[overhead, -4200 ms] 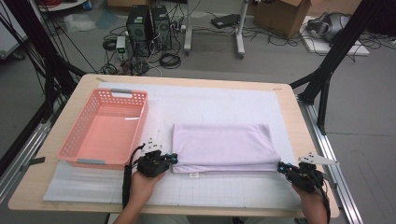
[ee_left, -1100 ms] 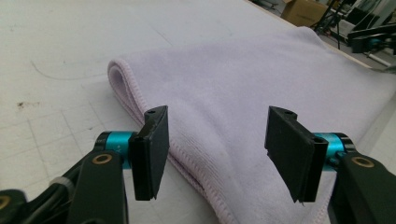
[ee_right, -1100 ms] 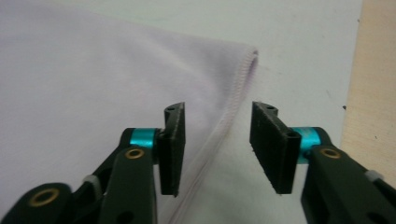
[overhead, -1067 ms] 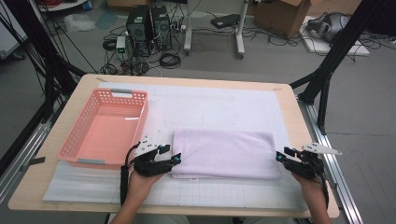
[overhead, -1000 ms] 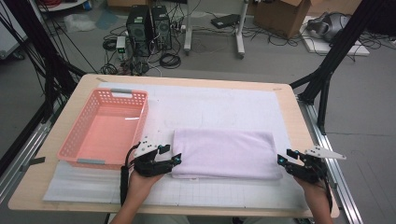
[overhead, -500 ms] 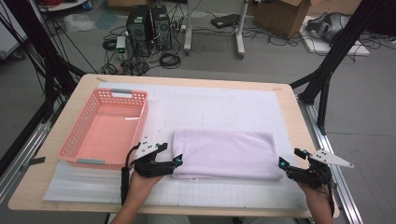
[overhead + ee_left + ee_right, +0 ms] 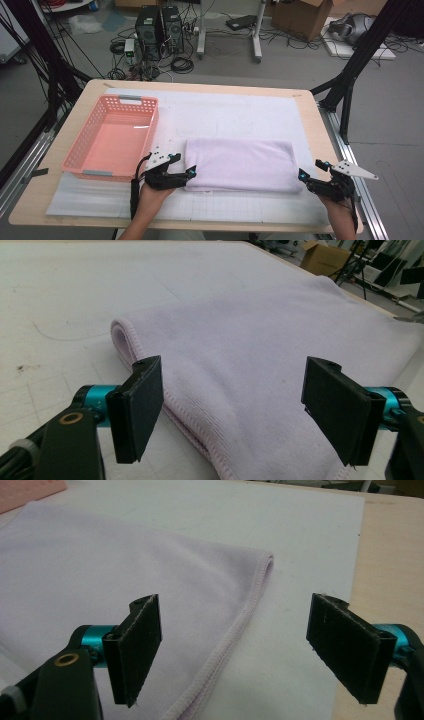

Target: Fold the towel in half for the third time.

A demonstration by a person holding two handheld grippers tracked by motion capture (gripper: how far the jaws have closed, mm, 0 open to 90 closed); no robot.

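The folded towel point(image 7: 239, 164) is soft lilac cloth with a fine, matt nap and a stitched hem, and it lies on a white mat point(image 7: 240, 112) that looks like matt paper or foam, faintly gridded and scuffed with grey marks. Left of the towel, the pink basket point(image 7: 114, 137) is perforated plastic with a slight sheen on its floor, and beyond the mat's edges the table point(image 7: 314, 116) shows pale, smooth wood. Near the towel's ends, each gripper's pads point(image 7: 137, 407) point(image 7: 135, 649) are flat, matt black and lightly linty, on glossy teal metal stubs.
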